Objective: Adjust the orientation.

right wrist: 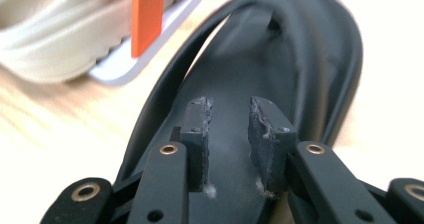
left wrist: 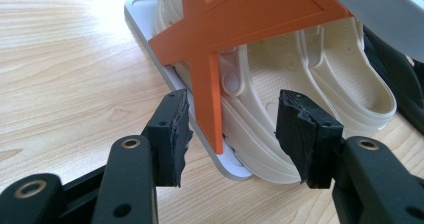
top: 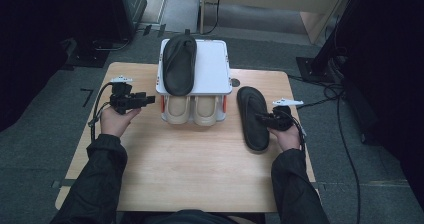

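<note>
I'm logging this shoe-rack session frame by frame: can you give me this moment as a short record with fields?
surface: wooden table
rack: white two-tier shoe rack with orange cross braces, at the table's far edge
top tier: one black flip-flop
lower tier: pair of cream slippers
on table: second black flip-flop, right of the rack
left gripper: open, empty, jaws pointing at the rack's lower corner
right gripper: jaws open over the table flip-flop's footbed, pads not pressing it

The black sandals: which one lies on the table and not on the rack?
The black sandal at the right gripper; the other black sandal lies on top of the white rack.
</note>
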A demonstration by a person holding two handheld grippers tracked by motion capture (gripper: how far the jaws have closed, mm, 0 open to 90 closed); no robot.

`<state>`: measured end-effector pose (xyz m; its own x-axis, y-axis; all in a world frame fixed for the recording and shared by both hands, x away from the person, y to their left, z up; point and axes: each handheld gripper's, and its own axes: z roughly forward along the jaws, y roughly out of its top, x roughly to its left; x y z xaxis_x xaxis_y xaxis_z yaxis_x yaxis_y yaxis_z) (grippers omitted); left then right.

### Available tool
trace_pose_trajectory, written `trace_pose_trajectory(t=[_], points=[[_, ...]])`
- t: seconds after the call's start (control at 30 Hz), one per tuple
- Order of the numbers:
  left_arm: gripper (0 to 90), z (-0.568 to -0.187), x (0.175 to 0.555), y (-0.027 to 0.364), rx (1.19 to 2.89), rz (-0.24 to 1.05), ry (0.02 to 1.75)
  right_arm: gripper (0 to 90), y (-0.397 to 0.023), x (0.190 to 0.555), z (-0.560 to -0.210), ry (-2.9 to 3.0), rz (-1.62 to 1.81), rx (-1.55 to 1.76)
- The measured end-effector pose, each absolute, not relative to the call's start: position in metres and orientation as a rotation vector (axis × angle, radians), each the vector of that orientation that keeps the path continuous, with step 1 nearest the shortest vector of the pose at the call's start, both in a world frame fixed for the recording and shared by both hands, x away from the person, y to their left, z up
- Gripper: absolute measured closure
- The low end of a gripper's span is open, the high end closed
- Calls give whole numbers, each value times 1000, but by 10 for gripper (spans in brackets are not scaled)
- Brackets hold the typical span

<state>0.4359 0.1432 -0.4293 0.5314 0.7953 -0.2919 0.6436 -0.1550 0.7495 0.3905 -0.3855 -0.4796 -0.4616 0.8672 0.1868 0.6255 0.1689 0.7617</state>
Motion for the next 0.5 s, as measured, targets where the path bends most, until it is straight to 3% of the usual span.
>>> trace_pose_trajectory(t=[0.5], points=[[473,-430,436,144,1878,210,1177,606,-399,417,-475,2104,1161,1426]])
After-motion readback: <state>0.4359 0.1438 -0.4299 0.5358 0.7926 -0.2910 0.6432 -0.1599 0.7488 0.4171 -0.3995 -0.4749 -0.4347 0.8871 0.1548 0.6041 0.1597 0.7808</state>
